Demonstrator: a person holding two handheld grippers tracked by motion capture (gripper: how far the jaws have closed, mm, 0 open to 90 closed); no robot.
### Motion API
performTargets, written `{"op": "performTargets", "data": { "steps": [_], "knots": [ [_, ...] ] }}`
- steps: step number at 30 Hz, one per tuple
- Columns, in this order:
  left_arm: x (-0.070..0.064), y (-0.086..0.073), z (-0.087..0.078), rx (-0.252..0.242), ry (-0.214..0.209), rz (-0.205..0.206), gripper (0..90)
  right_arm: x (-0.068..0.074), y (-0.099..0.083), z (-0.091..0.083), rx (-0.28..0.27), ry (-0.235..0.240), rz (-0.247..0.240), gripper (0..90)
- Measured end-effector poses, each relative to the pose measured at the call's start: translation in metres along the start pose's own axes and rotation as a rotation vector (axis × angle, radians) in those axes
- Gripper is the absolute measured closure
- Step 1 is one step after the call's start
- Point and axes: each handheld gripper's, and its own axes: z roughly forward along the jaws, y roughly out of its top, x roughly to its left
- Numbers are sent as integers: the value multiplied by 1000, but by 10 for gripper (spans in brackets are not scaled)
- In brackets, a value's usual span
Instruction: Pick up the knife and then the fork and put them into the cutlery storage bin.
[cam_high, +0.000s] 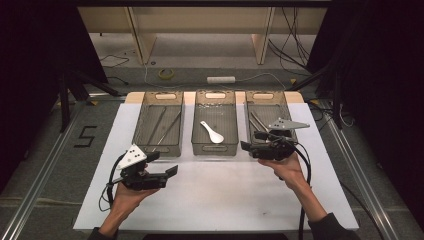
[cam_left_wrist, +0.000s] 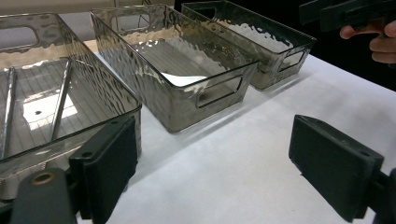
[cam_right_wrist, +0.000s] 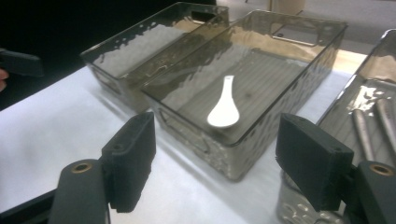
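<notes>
Your left hand-held gripper (cam_high: 170, 172) hovers over the white desk (cam_high: 225, 195) with its jaws spread wide and nothing between them, just in front of the left bin (cam_high: 145, 125). In the left gripper view those jaws frame bare desk, with the left bin's near corner touching the edge of one pad and two thin metal rods (cam_left_wrist: 60, 100) lying on that bin's ribbed floor. Your right hand-held gripper (cam_high: 246, 146) is also wide open and empty, held at the near end of the right bin (cam_high: 290, 112) and pointing left toward the middle bin (cam_high: 200, 142). The right gripper view looks between its jaws at the middle bin, where a white spoon (cam_right_wrist: 224, 105) lies flat on the floor, bowl toward the near wall and handle pointing away. In the high view the spoon (cam_high: 211, 131) sits about midway along that bin, apart from both grippers. Metal utensils (cam_right_wrist: 369, 128) lie in the right bin beside the right-hand jaw; you cannot tell from here what kind they are. The three bins stand side by side in a row across the far half of the desk
</notes>
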Motion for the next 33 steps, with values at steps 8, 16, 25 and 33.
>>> {"op": "performTargets", "data": {
  "steps": [8, 16, 25, 33],
  "knots": [
    [0, -1, -3, 0, -3, -3, 149, 10, -13, -5, -12, 54, 15, 285],
    [-1, -1, -2, 8, -16, -4, 149, 19, -23, -11, -39, 67, 6, 282],
    [0, -1, -2, 10, -29, -15, 149, 23, -39, -17, -64, 62, -3, 280],
    [0, -1, -3, 7, -36, -21, 149, 27, -53, -28, -99, 53, -8, 276]
  ]
}}
